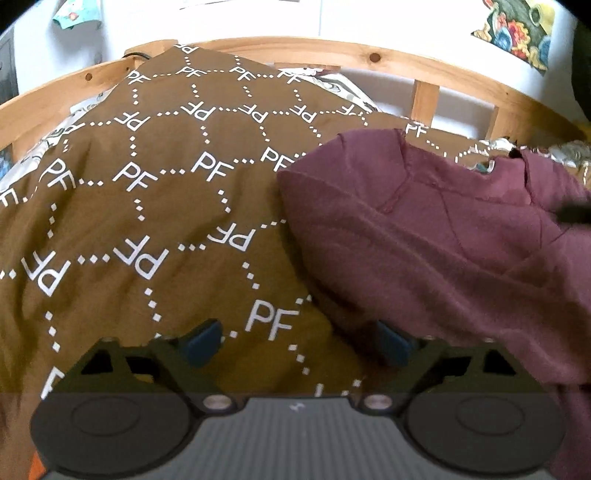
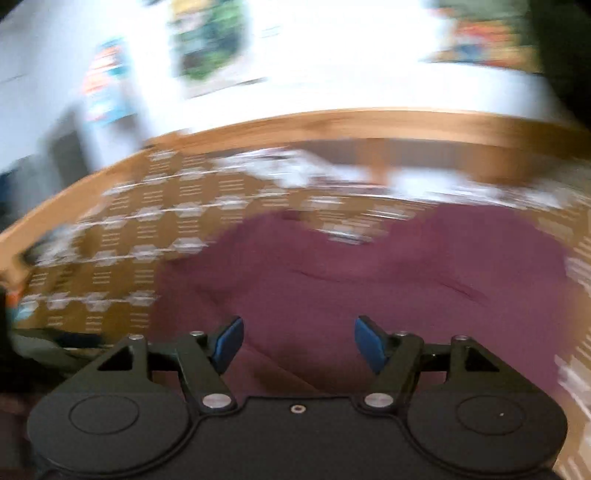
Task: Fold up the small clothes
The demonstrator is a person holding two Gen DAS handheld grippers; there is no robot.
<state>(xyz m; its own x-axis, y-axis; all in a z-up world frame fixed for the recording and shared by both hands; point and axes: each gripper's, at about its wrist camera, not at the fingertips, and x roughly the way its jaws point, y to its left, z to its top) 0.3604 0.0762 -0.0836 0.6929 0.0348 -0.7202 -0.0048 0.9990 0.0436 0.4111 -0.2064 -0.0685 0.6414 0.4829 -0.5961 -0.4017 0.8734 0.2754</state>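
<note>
Both grippers (image 1: 299, 345) (image 2: 298, 343) agape | garment (image 1: 443, 236) — left sharp, right blurred

Brown PF-patterned bedspread (image 1: 155, 206), wooden bed rail (image 1: 332, 55), colourful wall pictures (image 1: 517, 33)

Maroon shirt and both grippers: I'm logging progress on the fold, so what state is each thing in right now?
maroon shirt: lying rumpled on the bedspread, not neatly folded, held by neither gripper.
left gripper: open, empty, at the shirt's edge.
right gripper: open, empty, over the shirt; view motion-blurred.
brown PF bedspread: spread over the bed, lightly wrinkled.
</note>
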